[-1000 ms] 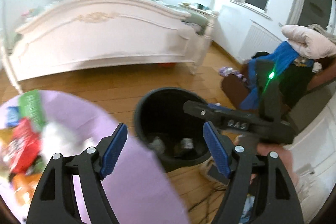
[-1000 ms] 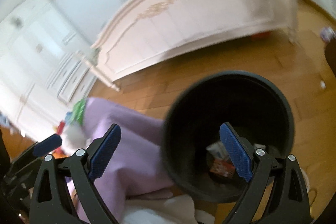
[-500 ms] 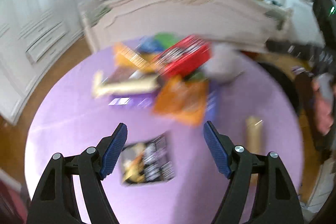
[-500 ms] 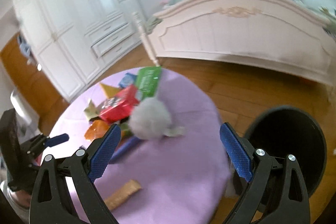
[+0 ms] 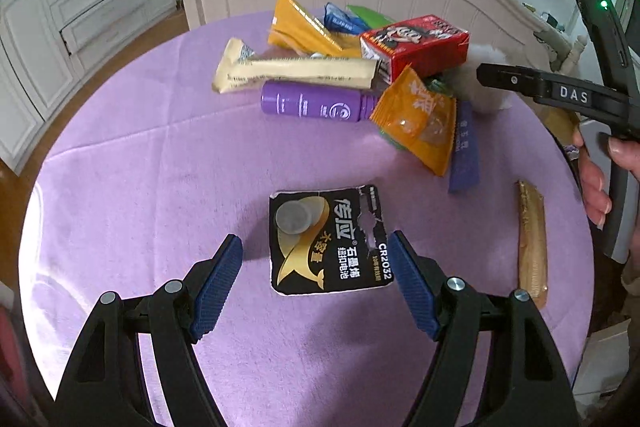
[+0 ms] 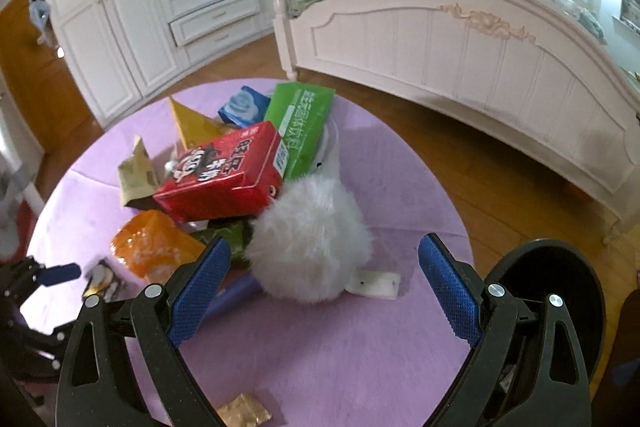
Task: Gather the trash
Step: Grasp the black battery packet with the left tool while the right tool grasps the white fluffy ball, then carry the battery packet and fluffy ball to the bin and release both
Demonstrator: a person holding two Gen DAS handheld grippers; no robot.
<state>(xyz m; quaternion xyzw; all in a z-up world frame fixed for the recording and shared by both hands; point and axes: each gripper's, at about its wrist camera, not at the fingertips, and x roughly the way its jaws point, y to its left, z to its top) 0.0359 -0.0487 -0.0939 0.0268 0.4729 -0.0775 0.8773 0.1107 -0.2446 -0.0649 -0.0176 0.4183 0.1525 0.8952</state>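
Risk: the CR2032 battery card [image 5: 329,241] lies flat on the purple tablecloth [image 5: 140,147]; pads may skate over it or bunch the cloth. Left gripper [image 5: 316,285] angled down over the card, jaws wide, holding nothing. Right gripper [image 6: 323,291] wide open and empty, aimed at the white fluffy ball [image 6: 310,241]. Black bin [image 6: 560,291] sits off the table's edge, probably on the floor.

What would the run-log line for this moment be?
left gripper: open over battery card | right gripper: open by white pompom | bin: beside table
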